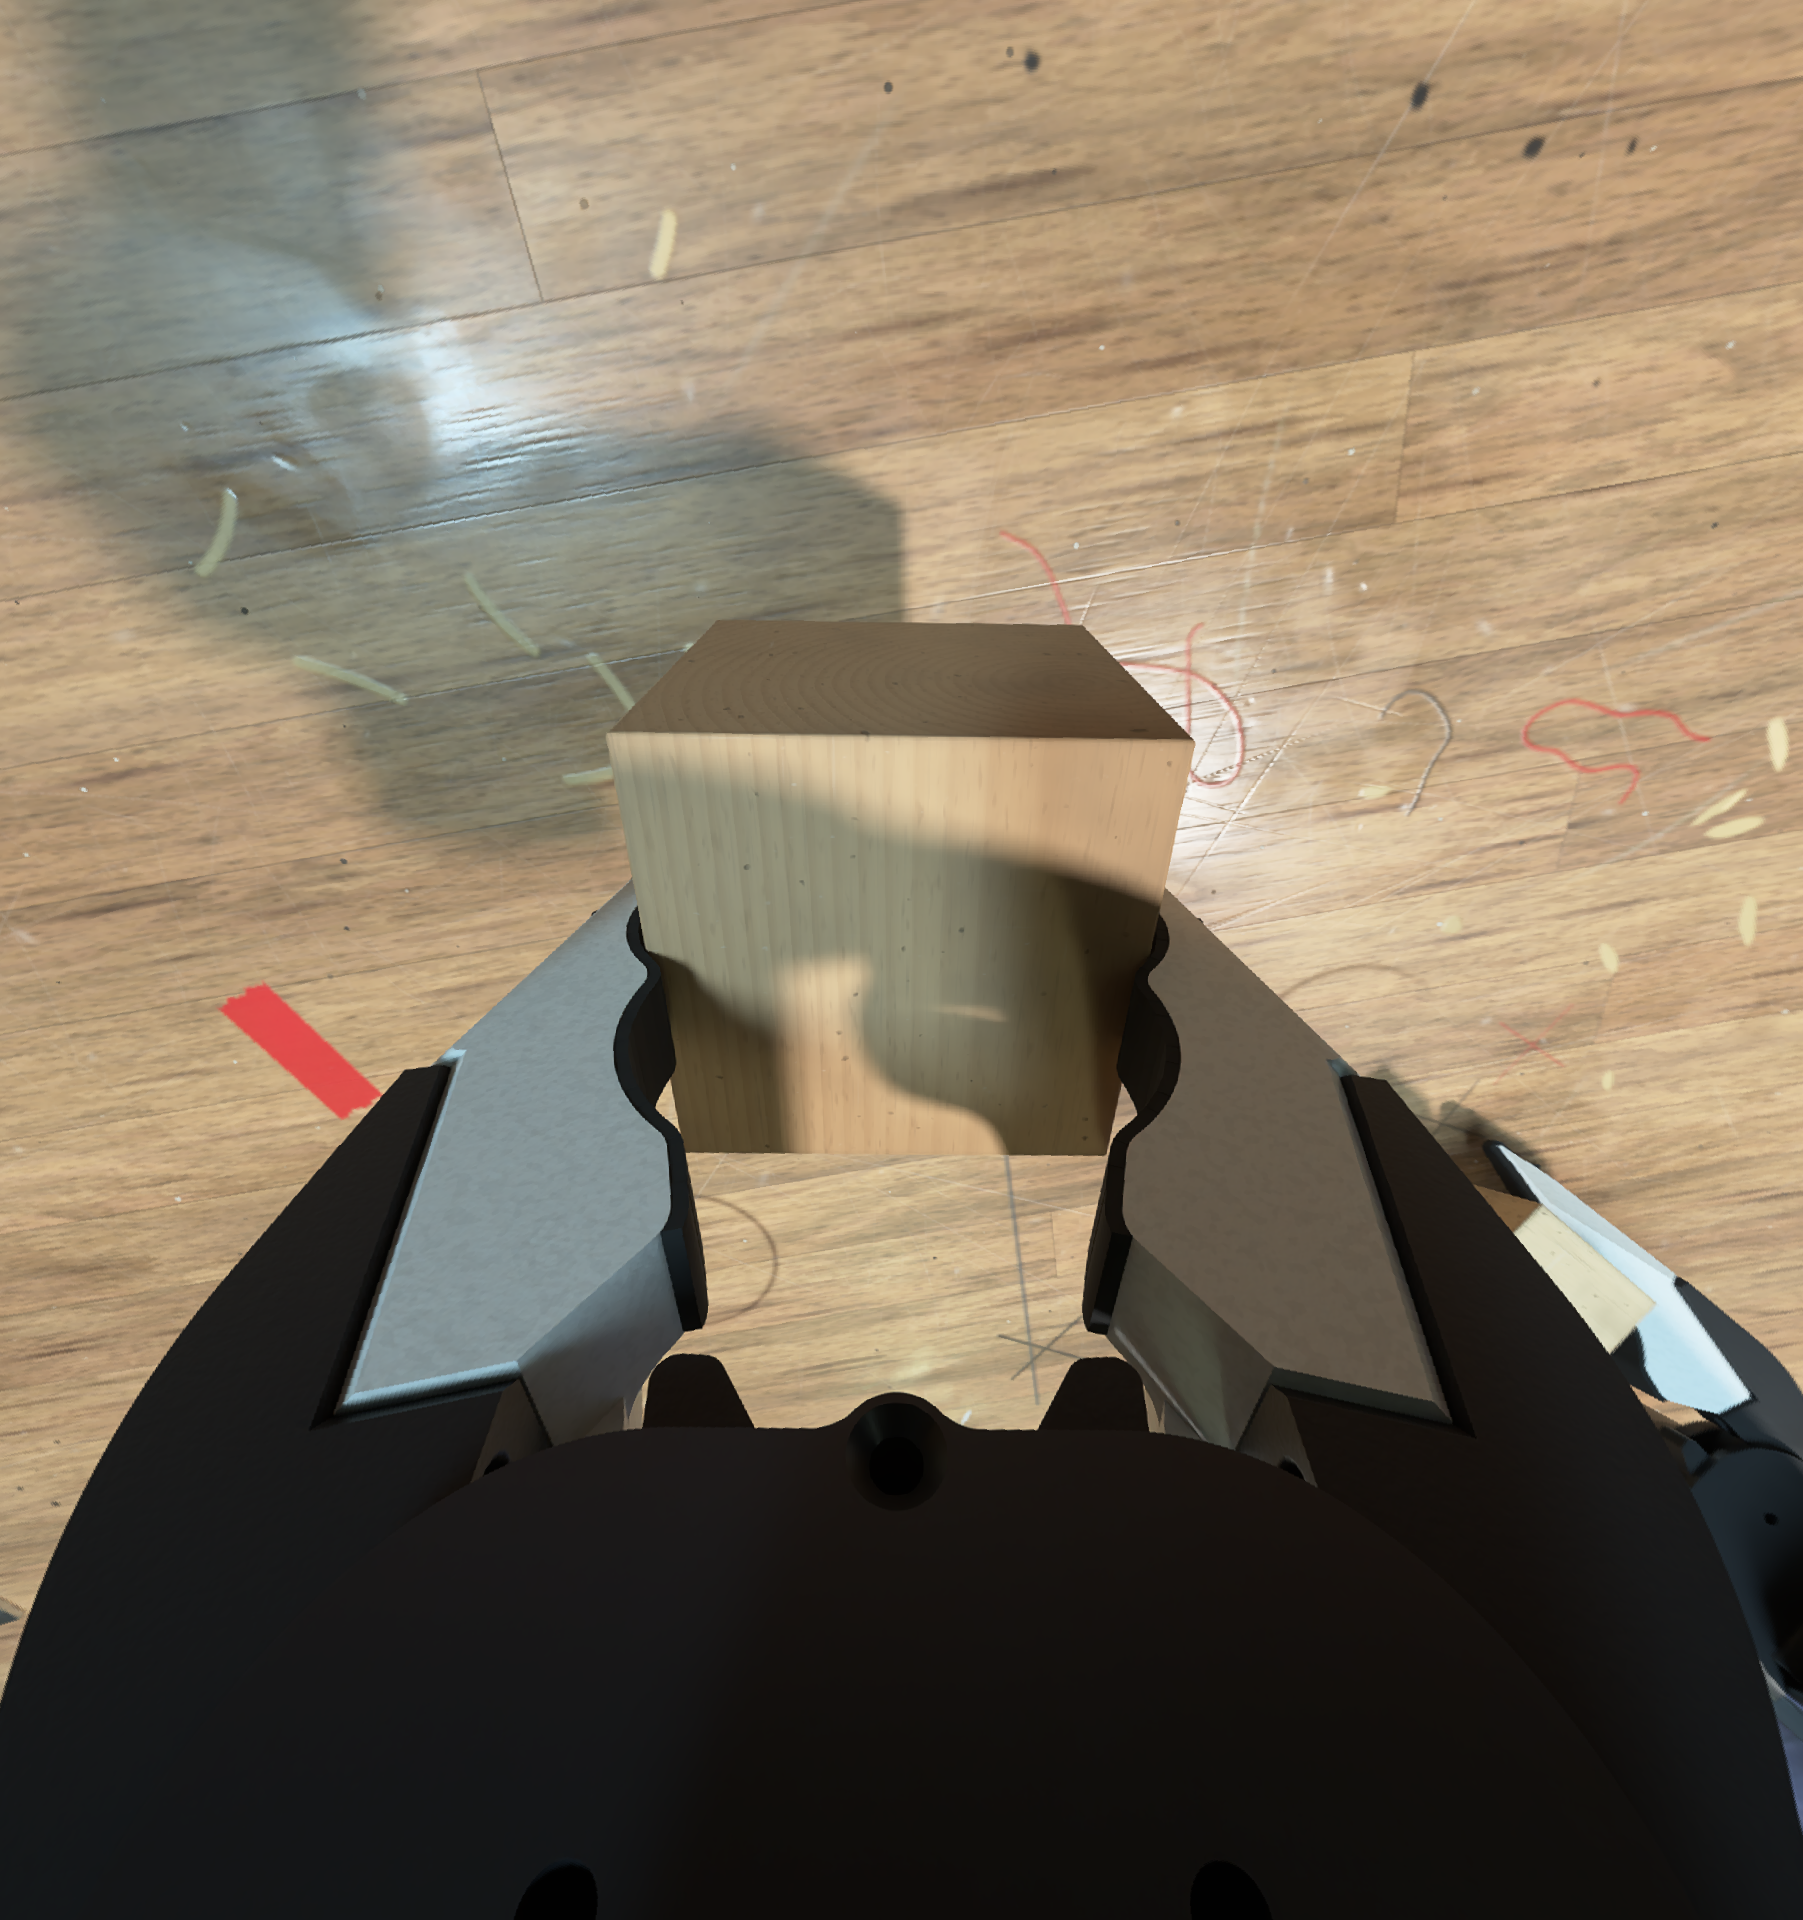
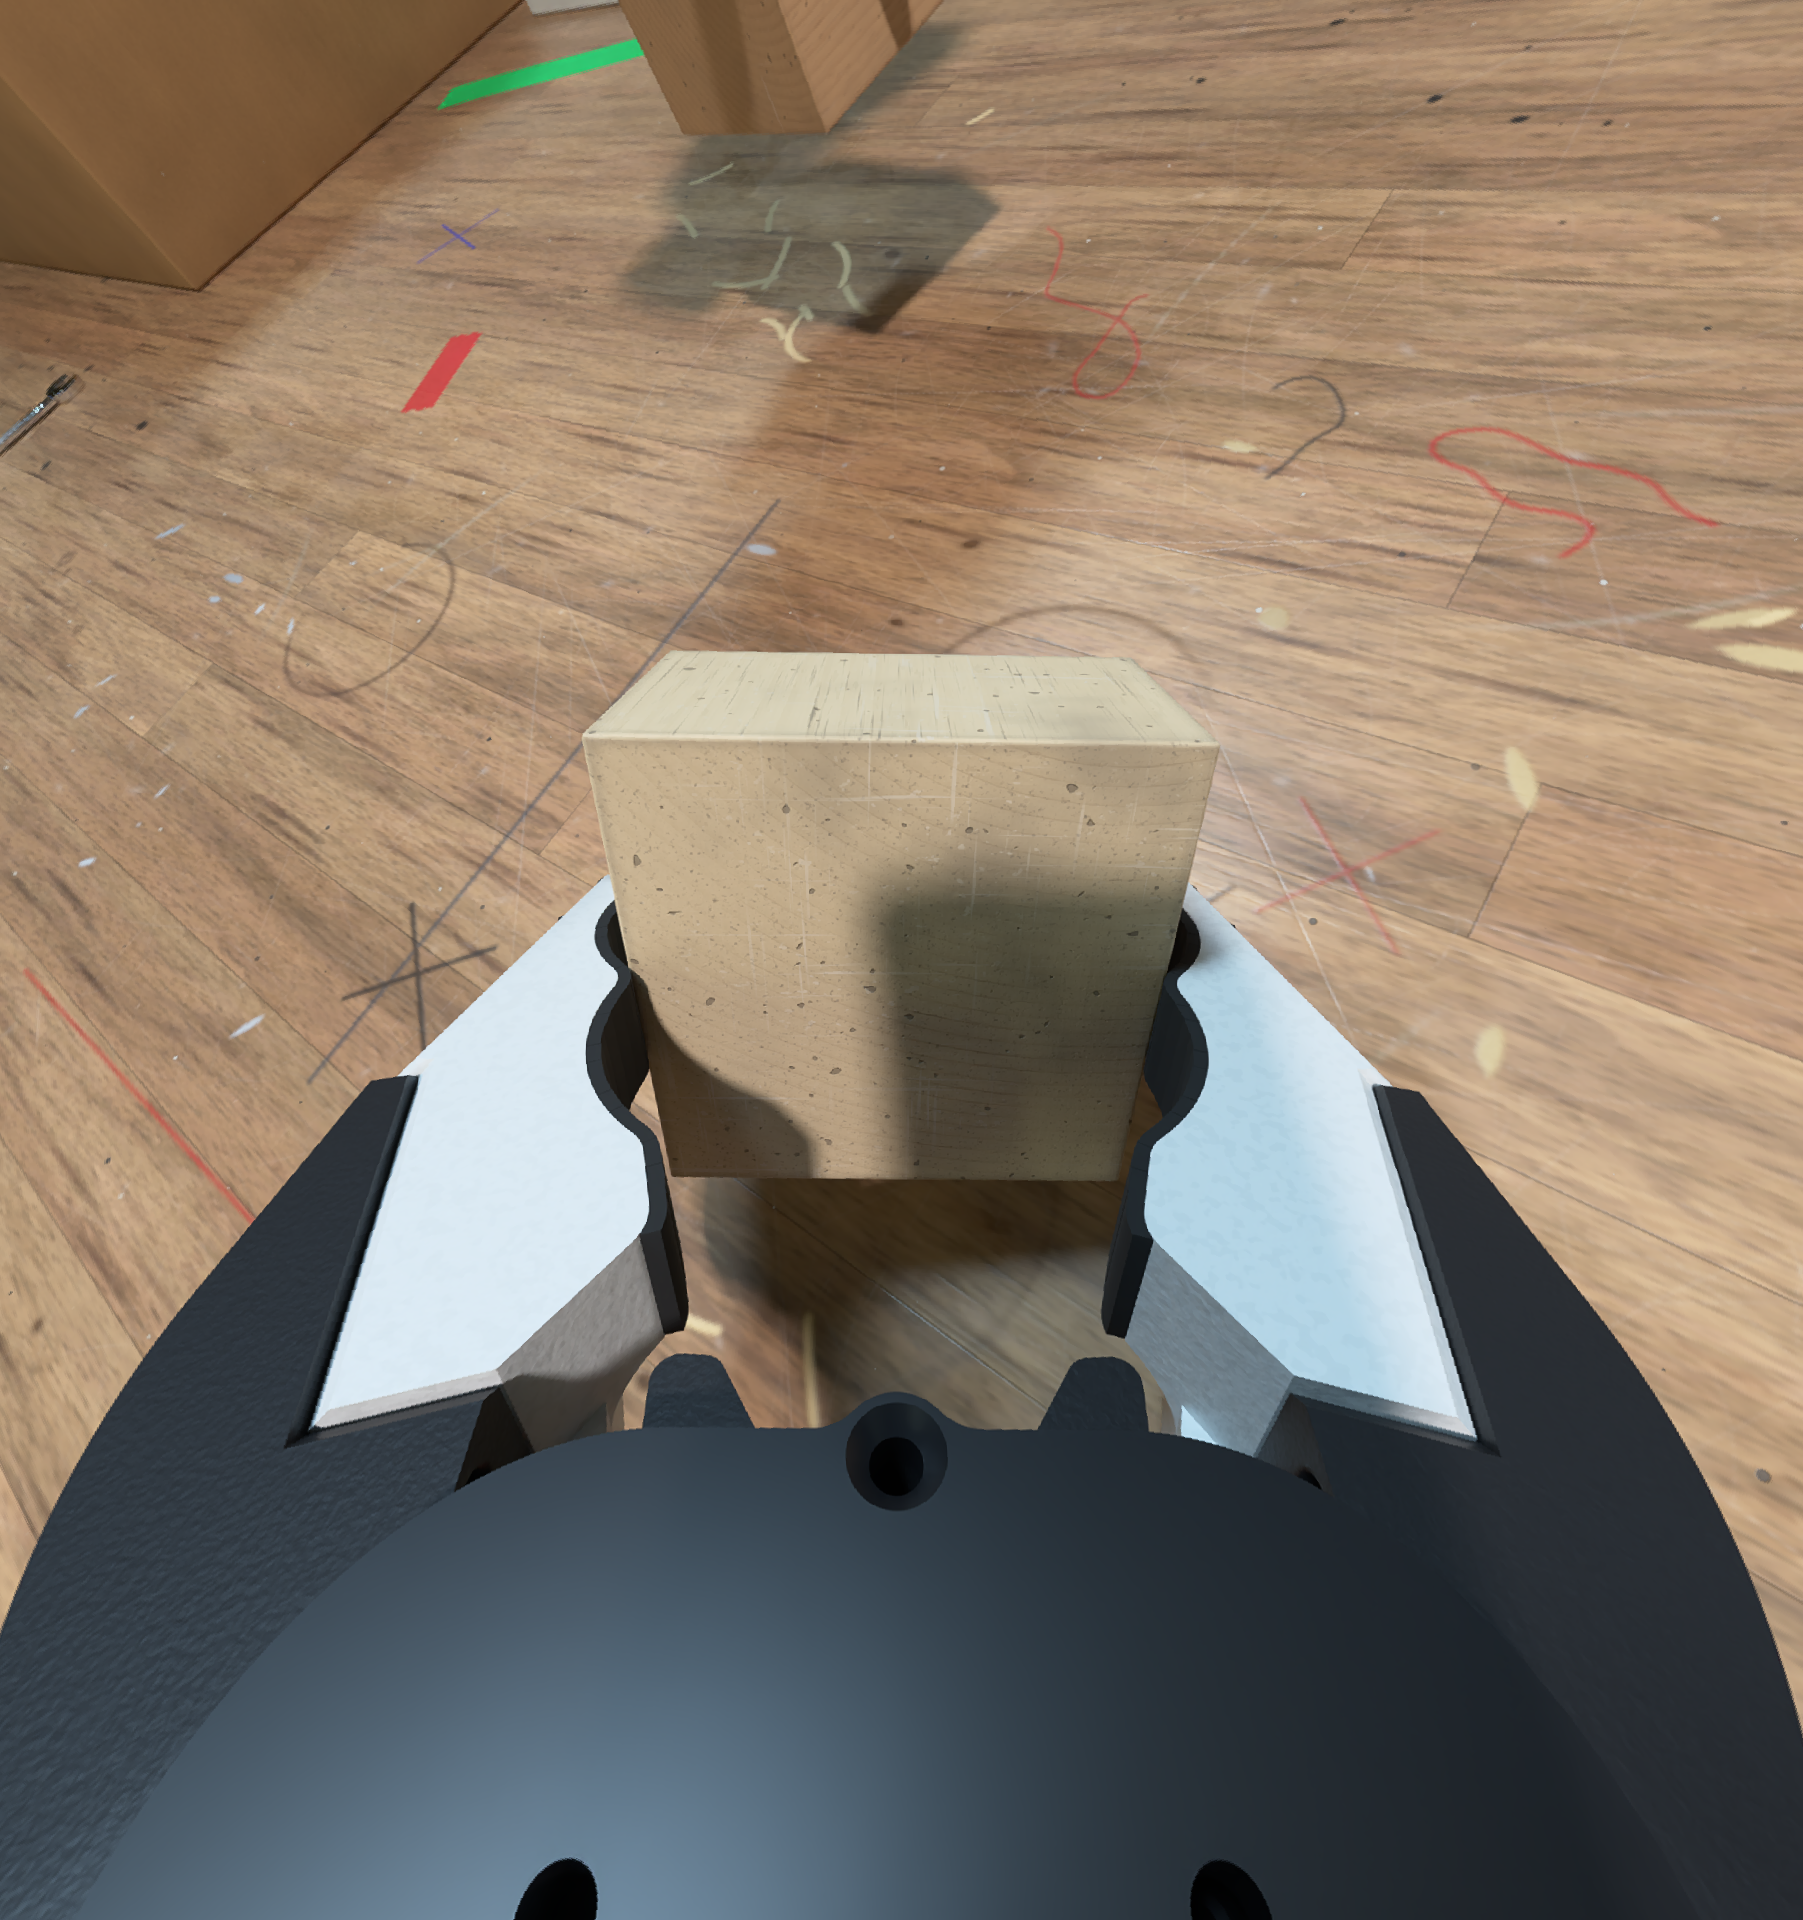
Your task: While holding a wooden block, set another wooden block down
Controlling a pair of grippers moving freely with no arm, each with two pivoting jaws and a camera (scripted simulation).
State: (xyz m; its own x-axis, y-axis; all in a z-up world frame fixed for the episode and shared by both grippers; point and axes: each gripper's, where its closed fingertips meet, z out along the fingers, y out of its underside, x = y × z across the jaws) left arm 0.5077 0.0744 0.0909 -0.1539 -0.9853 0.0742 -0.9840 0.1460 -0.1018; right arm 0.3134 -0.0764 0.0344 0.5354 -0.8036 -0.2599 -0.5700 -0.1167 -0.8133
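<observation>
In the left wrist view my left gripper [image 1: 897, 925] is shut on a smooth light wooden block [image 1: 897, 810] and holds it above the plank floor; its shadow lies up and to the left. In the right wrist view my right gripper [image 2: 897, 925] is shut on a paler, speckled wooden block [image 2: 897, 831], low over the floor; I cannot tell whether it touches. The left block also shows far off at the top of the right wrist view [image 2: 762, 62], hanging above its shadow. Part of the right gripper with its block [image 1: 1572, 1278] shows at the right edge of the left wrist view.
A large cardboard box [image 2: 128, 125] stands at the far left. Red tape [image 2: 440, 372] and green tape [image 2: 544, 73] are stuck on the floor, the red tape also in the left wrist view [image 1: 299, 1049]. A thin metal tool [image 2: 3, 436] lies at the left edge. Scribbles and shavings mark the floor.
</observation>
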